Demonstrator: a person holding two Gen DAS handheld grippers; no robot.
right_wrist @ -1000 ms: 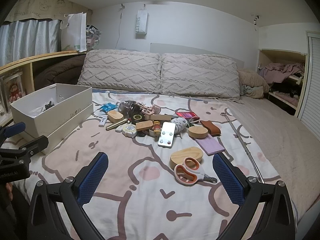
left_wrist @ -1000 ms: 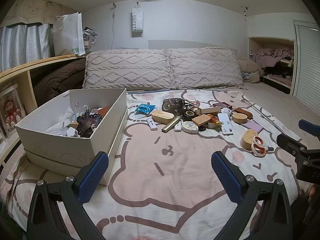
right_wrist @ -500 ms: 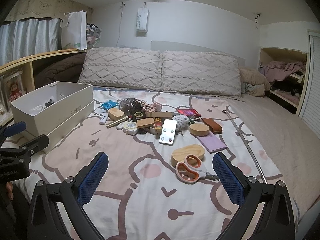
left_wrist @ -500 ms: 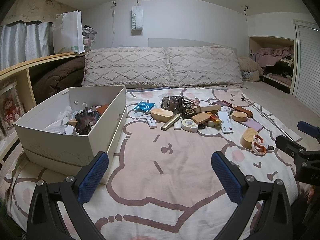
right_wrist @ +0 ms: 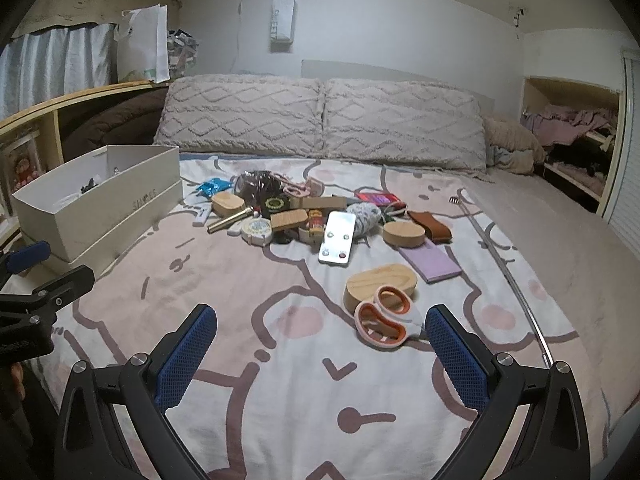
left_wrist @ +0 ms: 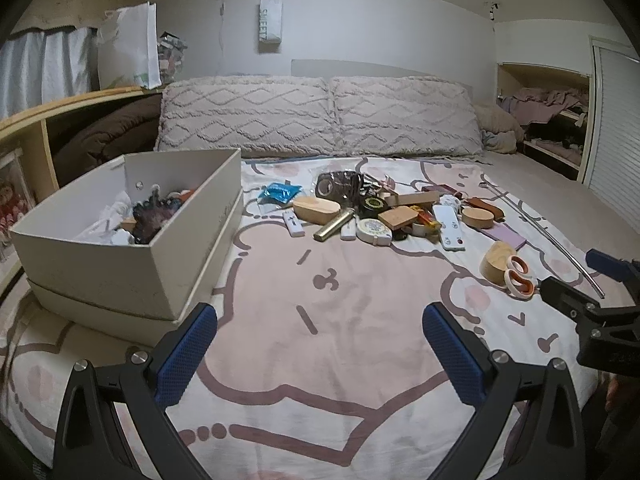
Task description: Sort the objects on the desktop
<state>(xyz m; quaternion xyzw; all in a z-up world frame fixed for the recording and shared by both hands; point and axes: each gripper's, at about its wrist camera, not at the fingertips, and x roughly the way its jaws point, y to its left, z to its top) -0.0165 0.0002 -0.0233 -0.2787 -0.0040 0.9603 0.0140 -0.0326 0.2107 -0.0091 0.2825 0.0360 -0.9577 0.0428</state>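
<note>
Hovering wide open and empty, the right gripper (right_wrist: 320, 348) faces the scissors (right_wrist: 386, 318) at lower right: light, stiff, best pinched across those orange loops.

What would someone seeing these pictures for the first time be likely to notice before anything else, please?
Probably the heap of small objects in the middle of the cartoon-print bedspread, with orange-handled scissors leaning on an oval wooden block nearest the camera. Next, the open white box at the left edge of the bed, already holding several things. Both the left gripper and right gripper hover with jaws wide apart, holding nothing.
</note>
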